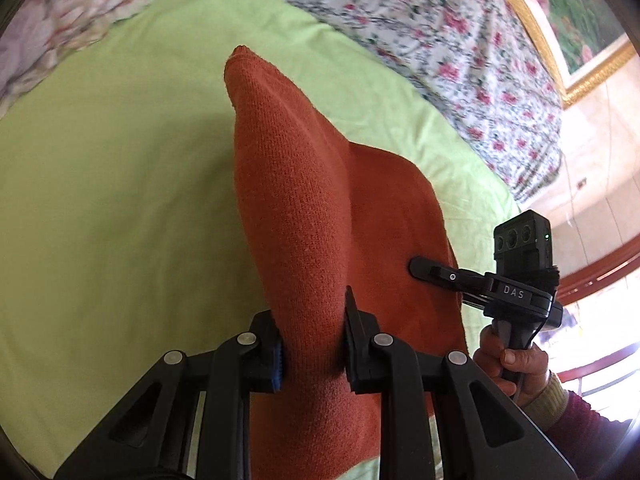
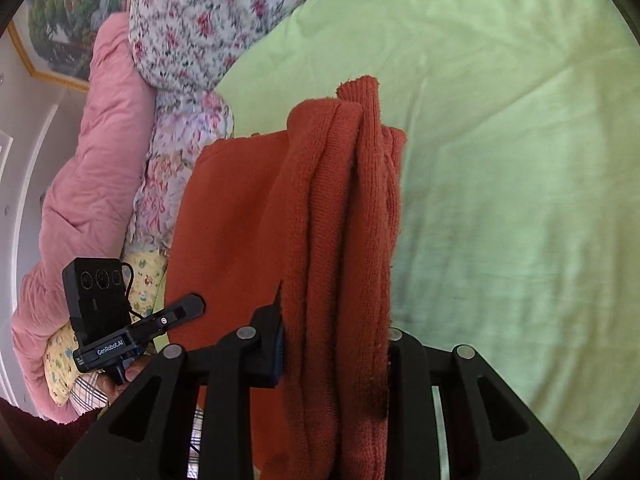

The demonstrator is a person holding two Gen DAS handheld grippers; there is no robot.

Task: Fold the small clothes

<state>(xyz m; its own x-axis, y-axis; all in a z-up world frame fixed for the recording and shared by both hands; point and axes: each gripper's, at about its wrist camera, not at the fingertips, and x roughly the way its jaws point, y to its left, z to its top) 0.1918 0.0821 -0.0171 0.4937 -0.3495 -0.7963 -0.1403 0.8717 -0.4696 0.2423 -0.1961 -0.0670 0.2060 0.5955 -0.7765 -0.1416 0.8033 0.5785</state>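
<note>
The rust-orange knit garment point(image 1: 304, 208) lies on the light green bed sheet point(image 1: 100, 200), and both grippers hold it at once. The left gripper point(image 1: 312, 344) has its fingers pressed in on a single raised ridge of the knit, which runs straight ahead of them and away to a tip standing up off the sheet. The right gripper point(image 2: 336, 344) has its fingers wider apart but filled with a thicker, several-layered bundle point(image 2: 344, 220) of the same garment, also stretching forward along the finger line. So the cloth's long axis runs away from each pair of fingers, with the flat rest of the garment spread between the two grippers: to the right of the left one, to the left of the right one. Neither is nearer; each already has its edge. The two seem to be lifting neighbouring ends of one edge, though the fisheye views leave that uncertain. The coming move likely carries both held parts over the flat part. Floral bedding point(image 1: 440, 40) and a pink quilt point(image 2: 80, 184) lie beyond.
</note>
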